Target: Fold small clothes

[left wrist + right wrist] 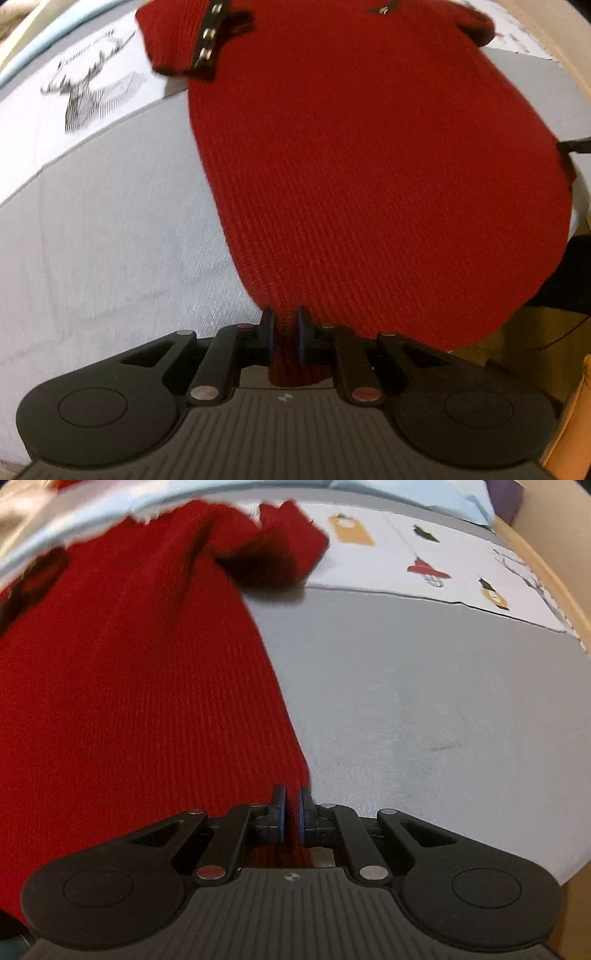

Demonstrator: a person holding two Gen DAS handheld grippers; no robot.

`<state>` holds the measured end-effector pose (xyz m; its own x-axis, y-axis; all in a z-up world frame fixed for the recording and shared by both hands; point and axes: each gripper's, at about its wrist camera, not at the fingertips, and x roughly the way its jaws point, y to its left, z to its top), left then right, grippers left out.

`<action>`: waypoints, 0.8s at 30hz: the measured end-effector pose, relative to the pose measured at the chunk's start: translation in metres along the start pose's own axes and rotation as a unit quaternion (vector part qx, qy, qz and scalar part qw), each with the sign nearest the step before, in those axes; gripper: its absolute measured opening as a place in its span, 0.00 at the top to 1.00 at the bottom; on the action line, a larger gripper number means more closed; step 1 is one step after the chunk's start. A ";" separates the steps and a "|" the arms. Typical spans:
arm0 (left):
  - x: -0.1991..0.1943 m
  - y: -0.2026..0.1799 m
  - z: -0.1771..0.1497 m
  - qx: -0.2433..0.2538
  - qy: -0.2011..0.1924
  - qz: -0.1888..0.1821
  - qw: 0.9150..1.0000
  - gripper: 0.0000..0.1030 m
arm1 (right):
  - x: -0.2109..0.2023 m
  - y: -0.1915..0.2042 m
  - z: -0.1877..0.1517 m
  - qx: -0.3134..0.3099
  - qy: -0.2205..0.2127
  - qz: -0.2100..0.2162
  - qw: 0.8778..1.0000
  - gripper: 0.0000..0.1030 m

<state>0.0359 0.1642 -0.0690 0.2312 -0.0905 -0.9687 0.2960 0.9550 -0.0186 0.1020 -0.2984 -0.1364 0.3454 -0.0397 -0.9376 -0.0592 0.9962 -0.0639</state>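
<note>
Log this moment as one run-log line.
phase: fold start | left gripper: jaws shut on red sweater hem | right gripper: jaws shut on hem | sweater spread on grey cloth

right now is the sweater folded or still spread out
Spread, not folded. The sweater lies in one flat layer on the grey cloth, sleeve out sideways. Left gripper and right gripper each pinch its near hem.

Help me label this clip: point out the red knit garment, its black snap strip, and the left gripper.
red knit garment [369, 166], left wrist view, mid body.
black snap strip [207, 35], left wrist view, middle snap.
left gripper [284, 332], left wrist view, between fingertips.
</note>
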 end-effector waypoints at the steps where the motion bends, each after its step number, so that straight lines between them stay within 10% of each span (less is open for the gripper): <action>1: -0.005 -0.001 0.002 -0.006 -0.011 0.002 1.000 0.84 | 0.005 -0.002 -0.001 0.005 0.014 -0.018 1.000 0.94; 11: -0.038 -0.020 0.052 -0.063 -0.115 0.021 0.991 0.80 | -0.046 -0.034 0.023 0.127 -0.186 0.041 0.973 0.84; 24: -0.047 -0.022 0.105 -0.147 -0.142 0.036 0.978 0.80 | 0.011 -0.029 0.142 0.147 -0.245 0.089 0.954 0.56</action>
<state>0.1158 0.1175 0.0031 0.5023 -0.0553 -0.8629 -0.0008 0.9979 -0.0645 0.2409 -0.3164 -0.0966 0.7557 0.1011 -0.6471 0.0825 0.9655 0.2472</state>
